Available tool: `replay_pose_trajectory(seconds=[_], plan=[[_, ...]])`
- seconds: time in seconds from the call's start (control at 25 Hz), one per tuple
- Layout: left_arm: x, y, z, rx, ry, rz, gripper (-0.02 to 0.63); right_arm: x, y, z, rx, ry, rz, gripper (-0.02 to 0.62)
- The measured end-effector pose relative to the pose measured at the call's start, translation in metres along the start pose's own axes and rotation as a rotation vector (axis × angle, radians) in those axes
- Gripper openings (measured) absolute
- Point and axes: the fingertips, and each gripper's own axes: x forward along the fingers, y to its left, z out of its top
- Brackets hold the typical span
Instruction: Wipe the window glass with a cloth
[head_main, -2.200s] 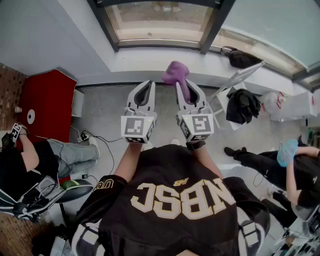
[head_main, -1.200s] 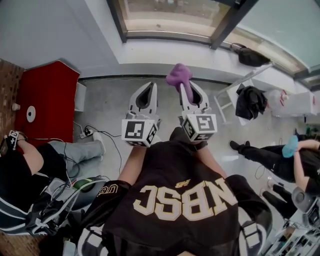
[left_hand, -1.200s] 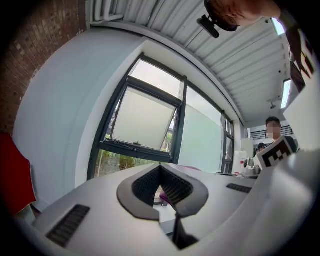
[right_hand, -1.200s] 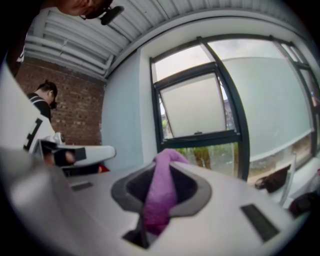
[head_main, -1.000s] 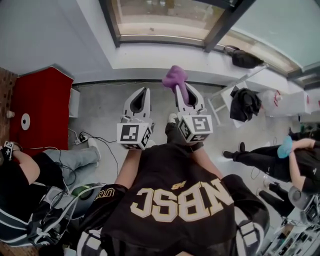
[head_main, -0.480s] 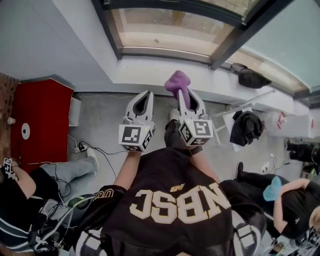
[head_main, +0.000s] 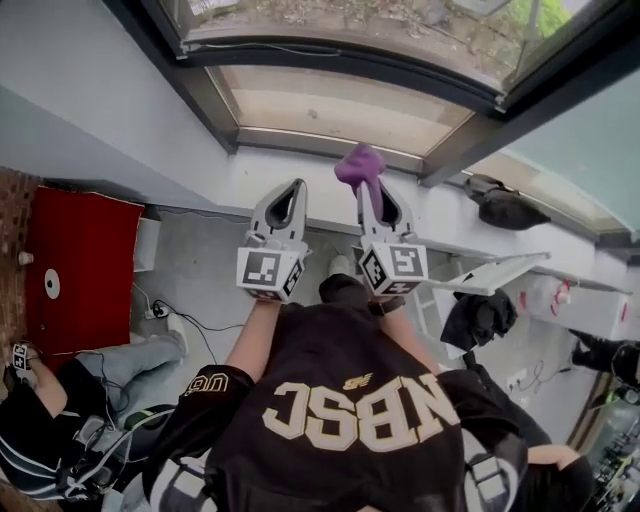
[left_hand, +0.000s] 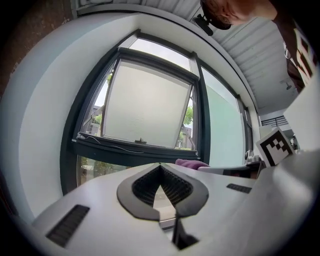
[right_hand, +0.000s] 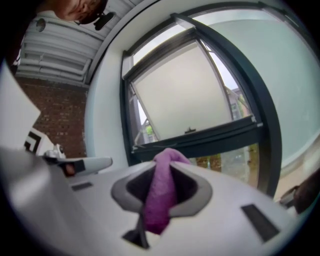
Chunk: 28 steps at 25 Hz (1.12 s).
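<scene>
A purple cloth (head_main: 361, 163) sticks out of my right gripper (head_main: 374, 196), which is shut on it; in the right gripper view the cloth (right_hand: 162, 192) fills the gap between the jaws. My left gripper (head_main: 285, 193) is beside it, shut and empty, its tips (left_hand: 160, 167) meeting. Both point at the dark-framed window: a lower pane (head_main: 340, 105) and a tilted-open sash (right_hand: 182, 102) above it. The cloth's tip is near the white sill (head_main: 300, 175), apart from the glass.
A frosted pane (head_main: 590, 150) lies right of the dark mullion (head_main: 520, 115). A red cabinet (head_main: 80, 265) stands at left, a seated person (head_main: 50, 430) below it. A black bag (head_main: 505, 210) and white folding stand (head_main: 500, 275) sit at right.
I have moved closer to the window: it now fills more of every view and both grippers have risen toward the lower pane. The cloth stays clamped in the right gripper.
</scene>
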Motion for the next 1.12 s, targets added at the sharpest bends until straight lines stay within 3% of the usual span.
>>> replay_pose_trajectory(seconds=[0.24, 0.48, 0.68, 0.84, 0.96, 1.12], plan=[[0.045, 0.030, -0.015, 0.031, 0.039, 0.069, 0.018, 0.054, -0.028, -0.012, 0.032, 0.023, 0.082, 0.077], [0.060, 0.086, -0.033, 0.052, 0.063, 0.090, 0.018, 0.141, -0.005, -0.055, -0.050, 0.070, 0.171, 0.077], [0.075, 0.172, -0.037, 0.120, 0.045, 0.101, 0.018, 0.260, 0.050, -0.084, -0.090, 0.071, 0.254, 0.077], [0.074, 0.246, -0.055, 0.117, 0.063, 0.096, 0.018, 0.352, 0.097, -0.117, -0.136, 0.117, 0.263, 0.077], [0.065, 0.281, -0.066, 0.124, 0.099, 0.070, 0.018, 0.407, 0.137, -0.138, -0.142, 0.126, 0.285, 0.077], [0.054, 0.320, -0.070, 0.111, 0.120, 0.101, 0.018, 0.468, 0.187, -0.143, -0.157, 0.079, 0.331, 0.077]])
